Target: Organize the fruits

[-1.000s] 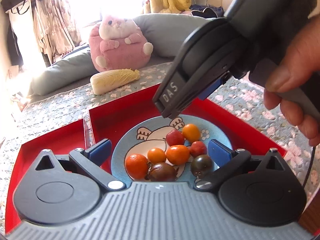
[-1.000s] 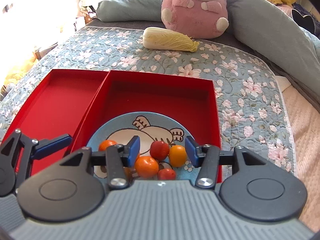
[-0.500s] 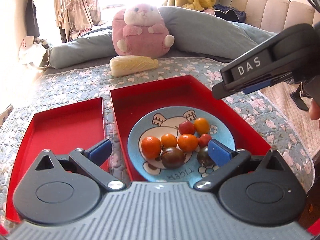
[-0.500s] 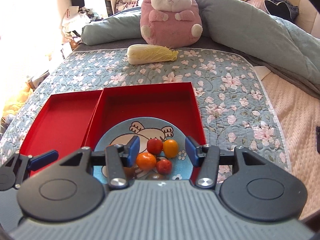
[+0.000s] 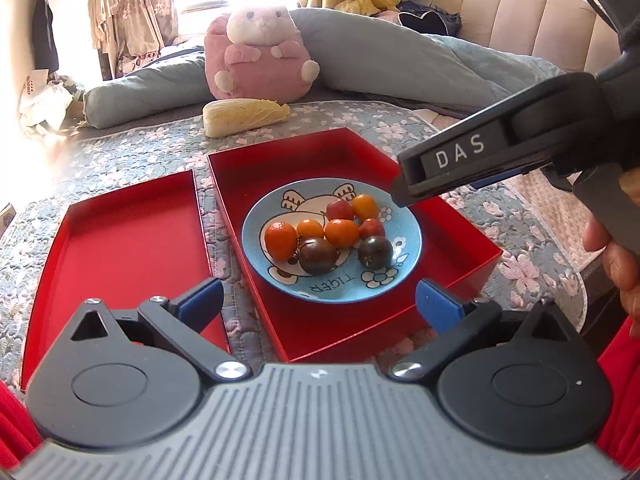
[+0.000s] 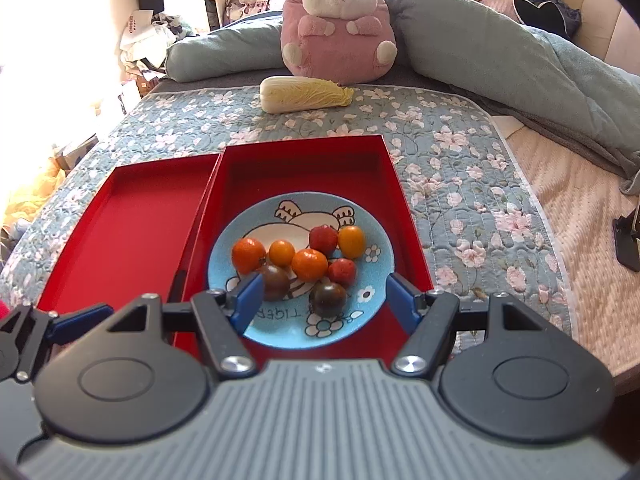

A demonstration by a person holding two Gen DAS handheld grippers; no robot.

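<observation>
A blue cartoon plate [image 5: 332,285] [image 6: 356,320] holds several small fruits: orange ones [image 5: 280,240] [image 6: 248,255], red ones [image 5: 340,210] [image 6: 323,239] and dark ones [image 5: 318,255] [image 6: 329,298]. The plate sits in the right red tray [image 5: 452,248] [image 6: 304,168]. Beside it lies the left red tray [image 5: 128,248] [image 6: 132,224], with nothing in it. My left gripper [image 5: 318,304] hovers open before the plate's near edge. My right gripper [image 6: 325,295] hangs above the plate's near side, its jaws opening, nothing between them. From the side, the right gripper [image 5: 480,156] shows over the right tray's far right corner.
The trays rest on a floral quilt [image 6: 460,168]. A napa cabbage [image 5: 244,116] [image 6: 304,94] and a pink plush rabbit [image 5: 260,52] [image 6: 338,28] lie behind them, against grey-blue bedding. A person's hand [image 5: 624,272] holds the right gripper. A black stand [image 6: 628,240] sits far right.
Both grippers have drawn back and a little up from the plate, so more of both trays shows. The right gripper's jaws have spread much wider. It slid rightward in the left view.
</observation>
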